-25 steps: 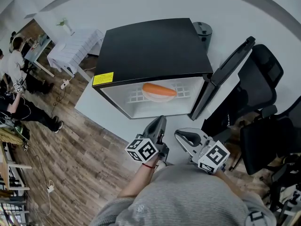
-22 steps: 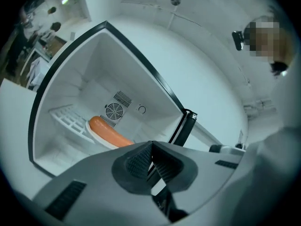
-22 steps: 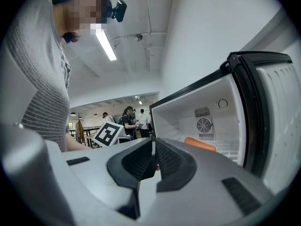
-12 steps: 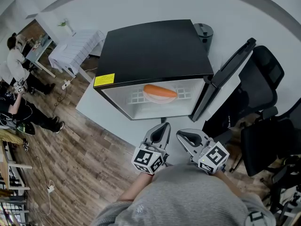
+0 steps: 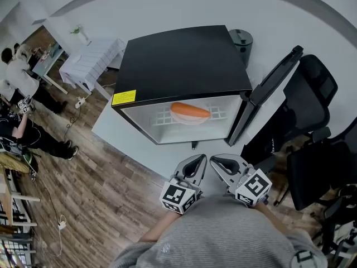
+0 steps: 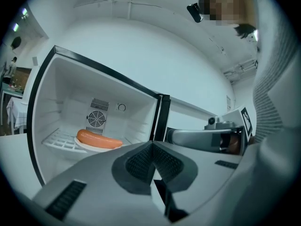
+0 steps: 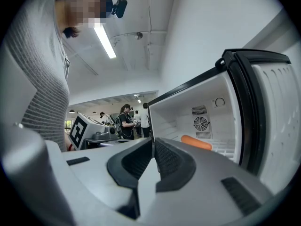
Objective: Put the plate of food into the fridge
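Plate (image 5: 188,119) with sausage (image 5: 191,110) sits on wire shelf (image 5: 162,116) inside fridge (image 5: 184,60), door (image 5: 269,91) standing open at right. Left gripper (image 5: 196,161) and right gripper (image 5: 216,161) side by side before the fridge, well apart from plate; both jaws closed together, nothing between them

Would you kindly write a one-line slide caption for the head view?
Plate with sausage rests inside the open fridge; left gripper and right gripper, both shut and empty, hang outside.
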`<state>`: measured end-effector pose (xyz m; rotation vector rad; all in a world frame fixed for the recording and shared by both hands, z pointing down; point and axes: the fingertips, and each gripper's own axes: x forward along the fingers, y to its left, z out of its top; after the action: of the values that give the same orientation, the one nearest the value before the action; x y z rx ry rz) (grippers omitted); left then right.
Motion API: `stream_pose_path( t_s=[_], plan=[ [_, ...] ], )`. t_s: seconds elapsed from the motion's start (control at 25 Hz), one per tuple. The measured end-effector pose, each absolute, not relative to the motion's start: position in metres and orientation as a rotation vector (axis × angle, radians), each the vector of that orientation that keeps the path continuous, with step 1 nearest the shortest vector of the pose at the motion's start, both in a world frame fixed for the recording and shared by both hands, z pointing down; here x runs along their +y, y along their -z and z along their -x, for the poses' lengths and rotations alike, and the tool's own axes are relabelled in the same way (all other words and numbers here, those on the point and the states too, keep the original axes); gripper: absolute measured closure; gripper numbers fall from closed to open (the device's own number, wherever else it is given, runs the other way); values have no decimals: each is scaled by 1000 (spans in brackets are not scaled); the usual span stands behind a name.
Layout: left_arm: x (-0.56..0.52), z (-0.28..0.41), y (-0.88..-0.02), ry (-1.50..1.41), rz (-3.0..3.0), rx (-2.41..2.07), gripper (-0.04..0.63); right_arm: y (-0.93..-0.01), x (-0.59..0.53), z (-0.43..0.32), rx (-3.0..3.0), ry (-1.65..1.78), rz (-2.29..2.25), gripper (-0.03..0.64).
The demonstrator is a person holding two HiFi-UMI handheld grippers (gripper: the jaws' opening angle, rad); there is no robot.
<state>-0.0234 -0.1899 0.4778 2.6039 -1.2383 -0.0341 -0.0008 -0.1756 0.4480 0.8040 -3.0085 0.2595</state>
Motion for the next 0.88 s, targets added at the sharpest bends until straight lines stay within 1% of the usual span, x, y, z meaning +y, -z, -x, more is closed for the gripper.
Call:
stream_pose_path(
  t_s=[0.2,0.88],
  plan=[
    [-188,14,-477,16,-2621,-1219,584,-450,-175,1,-3006,-249,-792,600],
    [-194,18,-479,1,-2591,-1260,584,-459,-175,-8,-2951,-192,-796,601]
  ],
)
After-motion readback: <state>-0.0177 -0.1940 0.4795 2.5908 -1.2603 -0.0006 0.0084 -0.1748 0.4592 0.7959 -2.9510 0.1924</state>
